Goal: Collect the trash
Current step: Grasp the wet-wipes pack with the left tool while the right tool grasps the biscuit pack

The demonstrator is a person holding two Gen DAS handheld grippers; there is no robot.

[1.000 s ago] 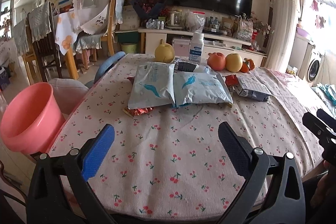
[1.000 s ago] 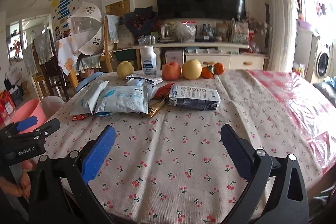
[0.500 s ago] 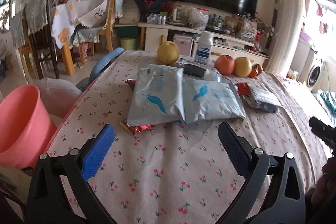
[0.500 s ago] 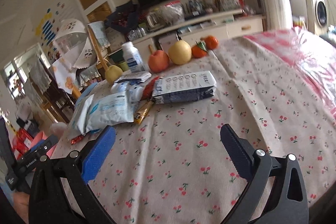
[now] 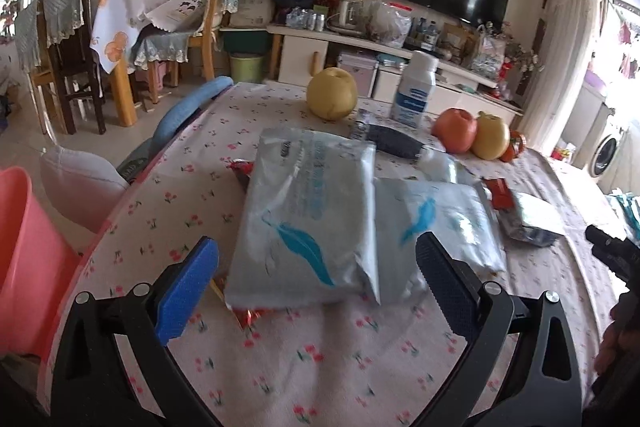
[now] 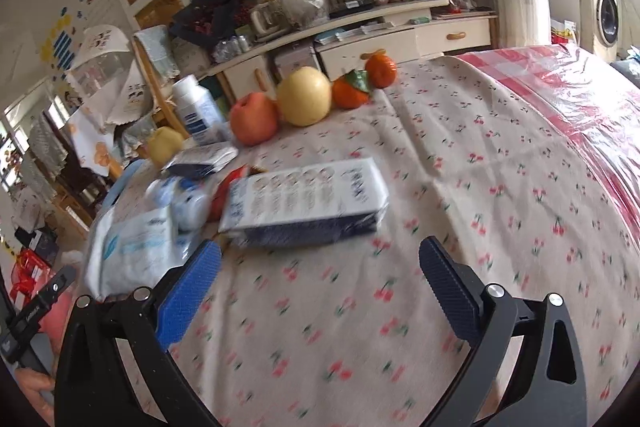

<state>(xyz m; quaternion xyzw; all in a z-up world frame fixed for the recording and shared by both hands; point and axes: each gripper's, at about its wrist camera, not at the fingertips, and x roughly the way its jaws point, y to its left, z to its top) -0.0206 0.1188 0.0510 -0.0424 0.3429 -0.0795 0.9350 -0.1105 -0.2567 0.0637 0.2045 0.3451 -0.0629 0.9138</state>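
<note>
The worktop (image 5: 320, 367) is covered with a pale cloth printed with small cherries; at its right side a red checked plastic sheet (image 6: 560, 75) shows. On the cloth lie two grey mailer bags (image 5: 308, 219) side by side, with a red wrapper (image 5: 244, 315) partly under the left one. A blue and white packet (image 6: 308, 203) lies near them. At the far edge stand a white bottle (image 5: 412, 91), a yellow pear (image 5: 332, 99), an apple (image 6: 254, 119), a second pear (image 6: 304, 101) and two oranges (image 6: 352, 91).
</note>
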